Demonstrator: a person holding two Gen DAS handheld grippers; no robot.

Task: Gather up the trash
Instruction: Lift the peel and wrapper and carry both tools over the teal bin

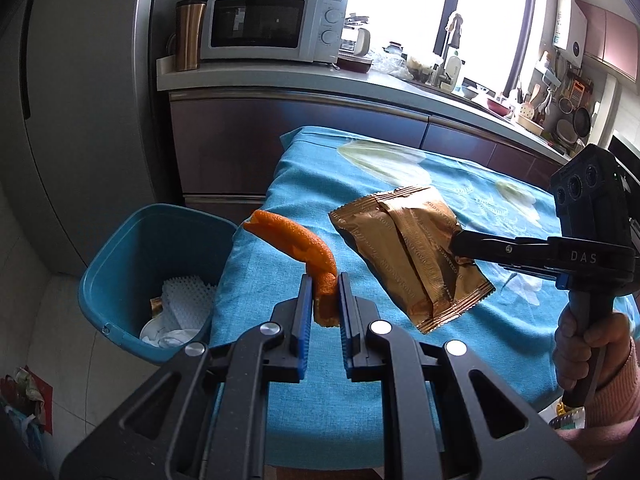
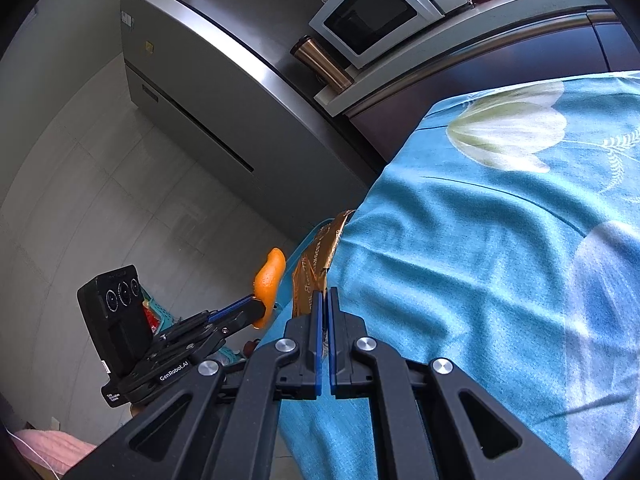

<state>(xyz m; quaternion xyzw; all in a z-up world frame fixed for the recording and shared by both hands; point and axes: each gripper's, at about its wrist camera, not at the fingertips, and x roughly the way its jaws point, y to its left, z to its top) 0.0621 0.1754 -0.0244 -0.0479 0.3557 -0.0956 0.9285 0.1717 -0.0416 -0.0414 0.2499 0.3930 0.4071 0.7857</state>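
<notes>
Left wrist view is aimed far across the desk [image 1: 360, 208]; right wrist view leftward; microwave [image 1: 268, 24] is shared.

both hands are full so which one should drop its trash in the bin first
Left. The left gripper holds the orange peel nearest the blue bin, beside the table edge. The right gripper holds the gold wrapper farther over the tablecloth.

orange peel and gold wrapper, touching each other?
Apart. The left wrist view shows blue tablecloth between the orange peel, held by the left gripper, and the gold wrapper, held by the right gripper.
</notes>
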